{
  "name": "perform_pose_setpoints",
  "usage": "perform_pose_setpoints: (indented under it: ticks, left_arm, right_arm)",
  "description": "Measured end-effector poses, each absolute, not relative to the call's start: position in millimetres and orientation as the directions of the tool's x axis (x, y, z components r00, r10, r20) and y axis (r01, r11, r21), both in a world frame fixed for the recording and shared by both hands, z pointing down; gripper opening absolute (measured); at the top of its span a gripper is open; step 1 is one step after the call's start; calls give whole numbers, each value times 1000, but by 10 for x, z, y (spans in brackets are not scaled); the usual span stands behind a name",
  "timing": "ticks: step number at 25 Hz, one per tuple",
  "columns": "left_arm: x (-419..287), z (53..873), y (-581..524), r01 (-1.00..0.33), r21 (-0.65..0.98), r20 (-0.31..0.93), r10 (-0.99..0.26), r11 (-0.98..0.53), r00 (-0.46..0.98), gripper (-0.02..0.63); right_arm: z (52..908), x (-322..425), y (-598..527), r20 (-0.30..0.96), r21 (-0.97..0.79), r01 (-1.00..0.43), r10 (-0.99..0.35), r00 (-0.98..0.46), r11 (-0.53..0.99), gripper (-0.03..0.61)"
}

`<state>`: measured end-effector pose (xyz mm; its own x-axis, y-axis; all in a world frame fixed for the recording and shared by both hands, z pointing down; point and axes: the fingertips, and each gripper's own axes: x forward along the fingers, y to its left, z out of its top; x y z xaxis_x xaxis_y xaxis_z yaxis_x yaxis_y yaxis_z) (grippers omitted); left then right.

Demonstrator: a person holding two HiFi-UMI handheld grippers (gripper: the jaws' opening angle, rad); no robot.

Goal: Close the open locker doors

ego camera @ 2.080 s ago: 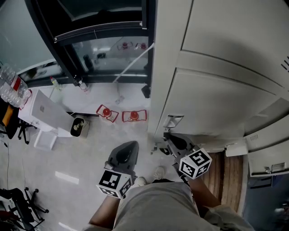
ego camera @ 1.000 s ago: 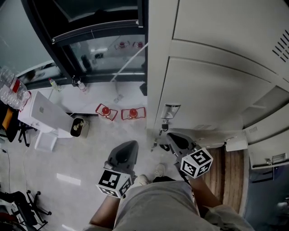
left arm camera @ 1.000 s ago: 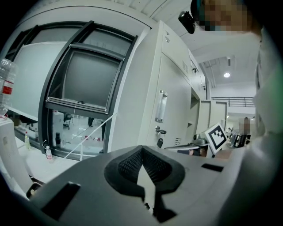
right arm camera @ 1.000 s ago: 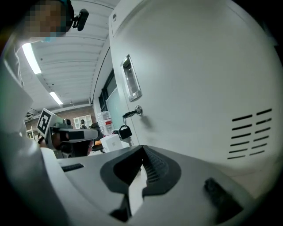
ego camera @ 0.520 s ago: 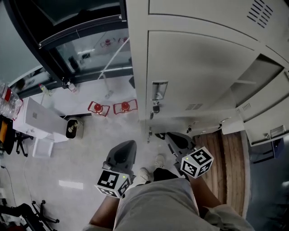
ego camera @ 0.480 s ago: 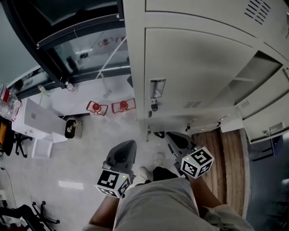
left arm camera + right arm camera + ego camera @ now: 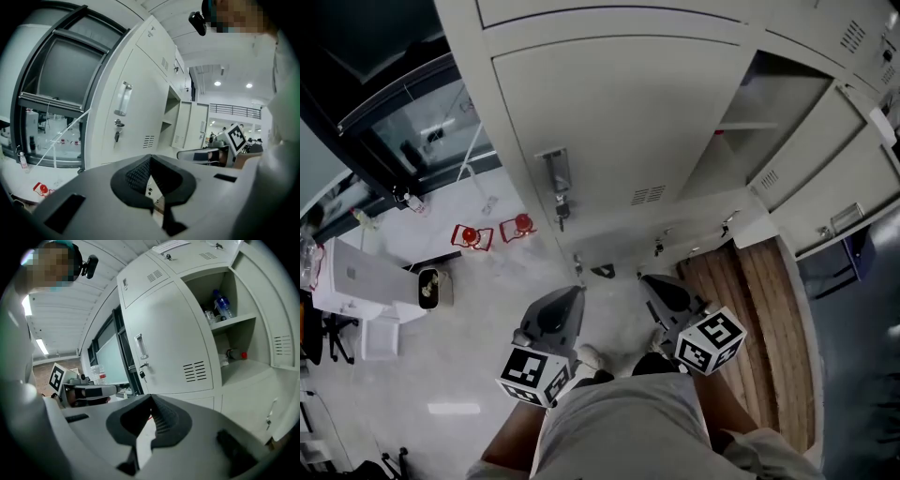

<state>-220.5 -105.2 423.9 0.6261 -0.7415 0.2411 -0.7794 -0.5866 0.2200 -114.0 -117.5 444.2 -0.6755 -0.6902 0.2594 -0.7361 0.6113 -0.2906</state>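
Left tongs (image 7: 569, 292) and right tongs (image 7: 645, 281) low, near person's waist, both pinched together at tips, nothing between. Ahead: closed locker door (image 7: 609, 122), key (image 7: 562, 212) hanging in lock. Right of it: open locker door (image 7: 825, 178) swung out, compartment (image 7: 229, 333) exposed, bottles (image 7: 219, 304) on upper shelf.

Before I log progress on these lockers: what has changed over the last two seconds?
The head view swung right: the closed door slid left and the open compartment now shows more fully. Nothing was grasped or released. The left hand-held gripper and right hand-held gripper stay low, shut and empty.
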Motion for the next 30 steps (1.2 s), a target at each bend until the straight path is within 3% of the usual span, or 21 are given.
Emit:
perform_pose_setpoints:
  ticks: [13,30]
  left_arm:
    - [-556,4089,-1118,-701,265,217,-667,-662,713,15]
    - [1705,4112,-1096,-581,235,216,-542,-779,813,15]
  right_arm:
    - [4232,290,-1105,258,-265,-741,-695,-671,617,28]
    - [4375,2745,-951,268,-265,-855,-818,-509,445,28]
